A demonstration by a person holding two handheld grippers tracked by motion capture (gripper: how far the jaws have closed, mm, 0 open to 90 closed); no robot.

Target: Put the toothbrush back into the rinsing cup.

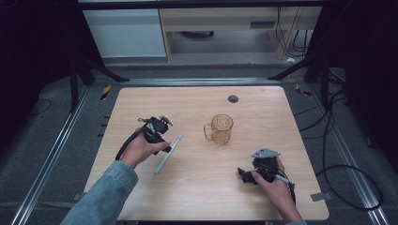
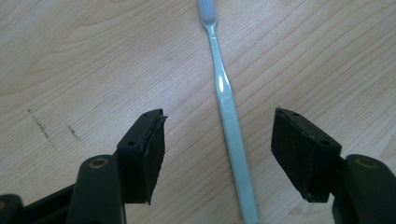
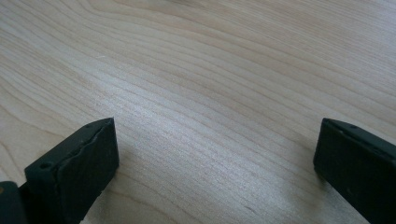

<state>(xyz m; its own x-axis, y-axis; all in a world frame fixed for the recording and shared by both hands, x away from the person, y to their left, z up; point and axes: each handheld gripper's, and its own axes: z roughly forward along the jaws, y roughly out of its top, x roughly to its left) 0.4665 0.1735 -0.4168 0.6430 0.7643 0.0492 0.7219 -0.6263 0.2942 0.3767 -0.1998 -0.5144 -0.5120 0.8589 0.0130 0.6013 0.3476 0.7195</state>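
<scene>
1. While the left gripper is hovering at centre-left of the high view, the toothbrush is lying flat on the table just under and right of it, long axis slanting from lower left to upper right, bristles at the upper end.
2. In the left gripper view the toothbrush is running up the frame between the two jaws, nearly along the gripper's own line; the jaws are standing about half open, one on each side of the handle, not touching it and holding nothing.
3. The brush is looking like slim, smooth pale-blue plastic with a ribbed lower handle; the table is matte light wood grain.
4. Right of centre, a clear amber mug is standing upright, handle facing left, well apart from the brush.
5. At lower right, the right gripper is resting near the table, farther from the brush, jaws wide apart and empty over bare wood.
</scene>
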